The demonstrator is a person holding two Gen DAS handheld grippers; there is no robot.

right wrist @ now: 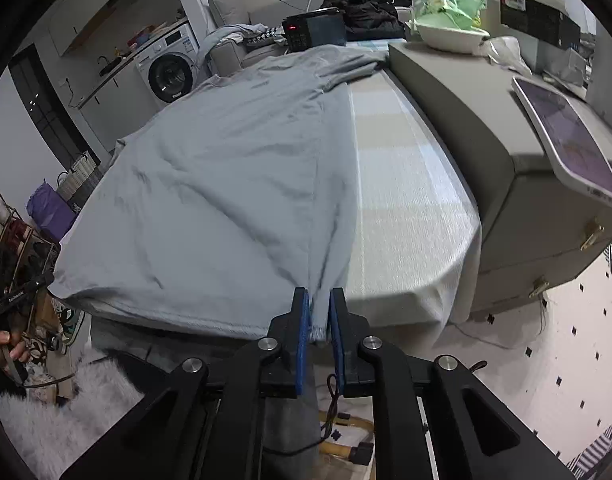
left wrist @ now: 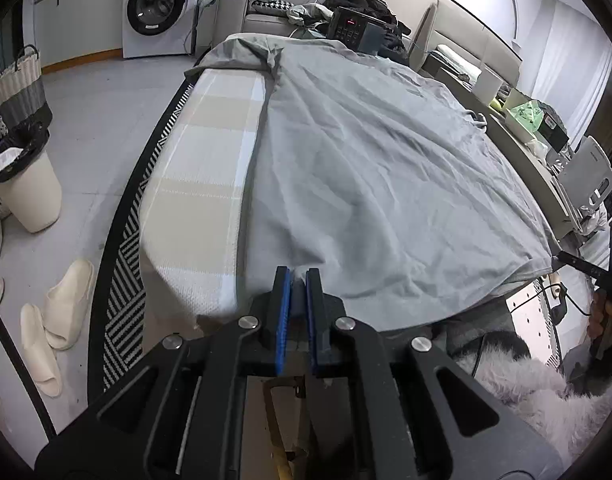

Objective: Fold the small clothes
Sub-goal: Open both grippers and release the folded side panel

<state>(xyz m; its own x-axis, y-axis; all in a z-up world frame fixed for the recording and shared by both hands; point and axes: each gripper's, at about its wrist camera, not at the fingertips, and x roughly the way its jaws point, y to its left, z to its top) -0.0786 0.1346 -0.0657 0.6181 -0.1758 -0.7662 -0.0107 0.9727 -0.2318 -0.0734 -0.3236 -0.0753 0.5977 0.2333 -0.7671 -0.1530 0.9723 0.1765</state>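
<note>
A light grey T-shirt (left wrist: pixel 377 168) lies spread flat on a table covered with a pale checked cloth (left wrist: pixel 202 184). My left gripper (left wrist: pixel 298 276) is shut on the shirt's near left hem corner. In the right wrist view the same shirt (right wrist: pixel 226 184) stretches away over the checked cloth (right wrist: pixel 405 216), and my right gripper (right wrist: pixel 319 300) is shut on its near right hem corner. Both corners are held at the table's near edge, with the hem pulled taut between them. The right gripper also shows in the left wrist view (left wrist: pixel 577 262) at the far right.
A black device with red digits (left wrist: pixel 351 26) and dark clothes (left wrist: pixel 365 2) sit at the table's far end. A grey cabinet (right wrist: pixel 505 152) with a tablet (right wrist: pixel 565 136) stands to the right. A white bin (left wrist: pixel 30 188), slippers (left wrist: pixel 54 312) and a washing machine (left wrist: pixel 158 8) are to the left.
</note>
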